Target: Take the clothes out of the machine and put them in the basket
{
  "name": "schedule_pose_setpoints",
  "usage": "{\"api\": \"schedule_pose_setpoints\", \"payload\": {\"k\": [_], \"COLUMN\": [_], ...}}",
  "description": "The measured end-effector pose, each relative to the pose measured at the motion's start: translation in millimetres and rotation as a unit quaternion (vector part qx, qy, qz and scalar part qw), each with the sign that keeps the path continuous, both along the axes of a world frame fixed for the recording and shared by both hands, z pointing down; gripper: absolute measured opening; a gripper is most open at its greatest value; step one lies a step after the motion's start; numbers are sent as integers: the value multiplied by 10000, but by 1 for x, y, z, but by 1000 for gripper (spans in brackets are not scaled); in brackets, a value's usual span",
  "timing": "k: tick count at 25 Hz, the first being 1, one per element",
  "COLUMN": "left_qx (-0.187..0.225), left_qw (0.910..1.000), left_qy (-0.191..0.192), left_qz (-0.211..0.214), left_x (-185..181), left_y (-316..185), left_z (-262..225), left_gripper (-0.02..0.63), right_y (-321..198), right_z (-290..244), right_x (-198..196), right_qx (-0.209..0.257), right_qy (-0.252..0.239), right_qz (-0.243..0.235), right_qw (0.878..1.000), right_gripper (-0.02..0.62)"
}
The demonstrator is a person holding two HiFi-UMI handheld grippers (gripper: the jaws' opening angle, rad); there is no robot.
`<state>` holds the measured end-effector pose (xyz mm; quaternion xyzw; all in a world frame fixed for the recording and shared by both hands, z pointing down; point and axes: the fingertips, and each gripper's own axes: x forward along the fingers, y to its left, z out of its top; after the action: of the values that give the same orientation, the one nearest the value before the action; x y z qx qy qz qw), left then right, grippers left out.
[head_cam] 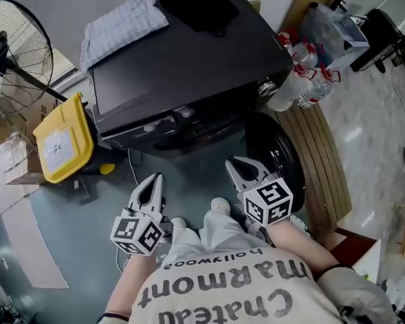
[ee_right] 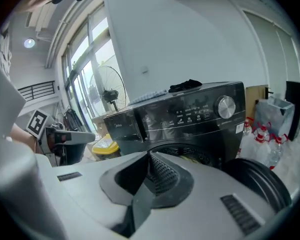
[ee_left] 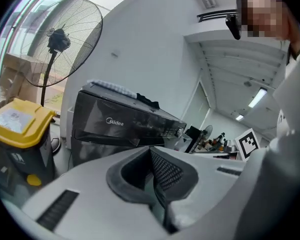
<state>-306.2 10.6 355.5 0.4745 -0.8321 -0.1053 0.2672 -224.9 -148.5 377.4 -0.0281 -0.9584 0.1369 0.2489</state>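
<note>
A black front-loading washing machine (head_cam: 189, 79) stands ahead of me, and its round door (head_cam: 277, 155) hangs open at the right. In the right gripper view the drum opening (ee_right: 190, 155) shows just above the jaws, dark, with a hint of something yellowish inside. My left gripper (head_cam: 152, 181) is low in front of the machine's left half, shut and holding nothing (ee_left: 151, 153). My right gripper (head_cam: 235, 163) is near the open door, also shut and holding nothing (ee_right: 150, 158). No basket is in view.
A checked cloth (head_cam: 121, 25) and a black garment (head_cam: 202, 5) lie on top of the machine. A yellow-lidded bin (head_cam: 61, 140) and a standing fan (head_cam: 7, 52) are at the left. Water bottles (head_cam: 304, 79) and a slatted wooden board (head_cam: 324, 154) are at the right.
</note>
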Motion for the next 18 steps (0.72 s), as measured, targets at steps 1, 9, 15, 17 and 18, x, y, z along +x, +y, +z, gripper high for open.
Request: {"api": "schedule_pose_setpoints", "payload": {"k": [1,9,15,17,18], "left_qx": [7,-253,-893,-890,-859], "left_qw": [10000,9991,9944,9957,9960], "left_qy": [-38,-256,-257,73,177], "left_qz": [-72,208,494,258,163], "left_x": [-2,6,4,0,-2], "left_y": [-5,-41,-29,-20,-20], "left_z": [3,43,127,158,170], "left_gripper": [9,9,9,9,9], "right_y": [-5,-22,-17,-12,-9], "right_z": [3,50,130,160,175], "right_x": [-4,-25,-28,-30,-31], "right_qx": [31,33,-155,-150,-142], "right_qy": [-33,-40,305,428,478], "right_qz": [-87,-623,-552,-557,-555], "right_qw": [10000,9980,9979,9974,9972], "right_gripper": [35,35,35,35,35]}}
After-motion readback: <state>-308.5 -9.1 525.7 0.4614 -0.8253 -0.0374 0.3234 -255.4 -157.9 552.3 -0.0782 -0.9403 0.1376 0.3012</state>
